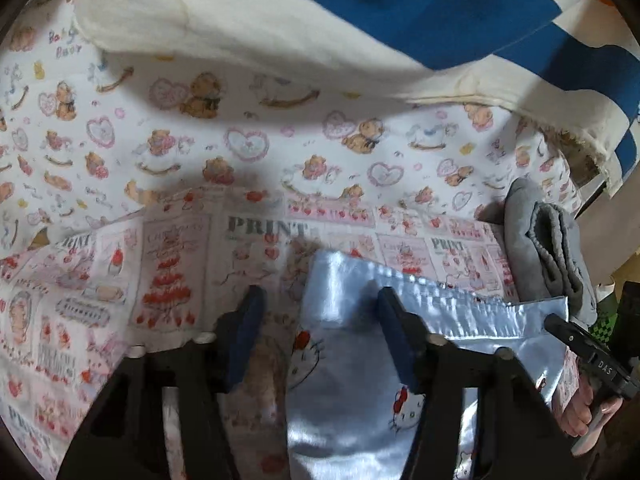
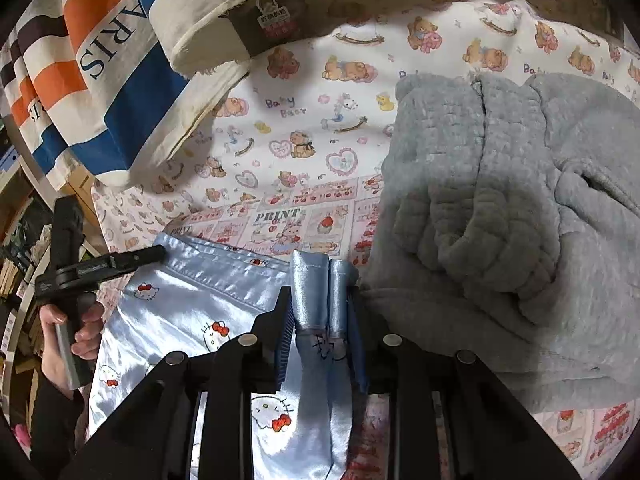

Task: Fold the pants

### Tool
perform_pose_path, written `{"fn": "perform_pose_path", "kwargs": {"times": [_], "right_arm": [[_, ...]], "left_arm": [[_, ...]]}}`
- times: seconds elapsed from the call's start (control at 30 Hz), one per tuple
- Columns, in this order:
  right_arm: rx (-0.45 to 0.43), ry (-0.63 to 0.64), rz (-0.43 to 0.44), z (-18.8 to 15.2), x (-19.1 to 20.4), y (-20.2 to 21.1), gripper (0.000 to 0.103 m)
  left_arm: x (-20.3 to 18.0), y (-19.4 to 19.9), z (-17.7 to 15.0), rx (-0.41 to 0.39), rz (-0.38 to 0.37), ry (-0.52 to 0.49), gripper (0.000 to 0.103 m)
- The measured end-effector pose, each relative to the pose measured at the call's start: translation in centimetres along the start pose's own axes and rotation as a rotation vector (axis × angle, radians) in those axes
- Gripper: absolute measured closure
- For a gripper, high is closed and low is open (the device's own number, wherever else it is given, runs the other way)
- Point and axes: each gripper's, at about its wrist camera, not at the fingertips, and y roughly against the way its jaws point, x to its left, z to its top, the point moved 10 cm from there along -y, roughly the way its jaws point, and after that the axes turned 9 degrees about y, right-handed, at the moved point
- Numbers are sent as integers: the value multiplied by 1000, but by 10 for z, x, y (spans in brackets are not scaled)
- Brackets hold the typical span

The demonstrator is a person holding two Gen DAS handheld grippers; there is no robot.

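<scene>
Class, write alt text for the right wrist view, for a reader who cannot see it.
The right gripper pinches a bunched edge of shiny blue cat-print satin pants lying on a printed bedsheet. A folded grey fleece garment sits to the right; at left, a hand holds the left gripper at the pants' corner.

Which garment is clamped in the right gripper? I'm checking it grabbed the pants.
The shiny blue satin pants, bunched between the right gripper fingers; the fuzzy grey garment lies beside, untouched.

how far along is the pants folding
Early. The satin pants still lie mostly flat on the bed. In hand: the right gripper pinches a bunched edge, and the left gripper, jaws apart, straddles the other corner. The folds themselves remain. Grey clothes lie alongside.
</scene>
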Motion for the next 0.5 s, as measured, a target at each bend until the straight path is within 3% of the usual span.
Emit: {"fn": "perform_pose_path", "kwargs": {"times": [0.03, 0.17, 0.27, 0.4, 0.5], "right_arm": [[0, 14, -6, 0, 1, -1, 77], [7, 35, -47, -2, -2, -5, 95], [-2, 20, -35, -2, -4, -5, 98], [-31, -1, -1, 0, -5, -2, 98], [-41, -21, 35, 7, 3, 0, 98]], "left_arm": [[-2, -2, 0, 7, -27, 7, 63], [-3, -7, 7, -41, -60, 39, 70], [-9, -9, 7, -44, -81, 19, 92], [-13, -3, 10, -64, -64, -14, 94], [-14, 16, 20, -120, -54, -20, 94]]}}
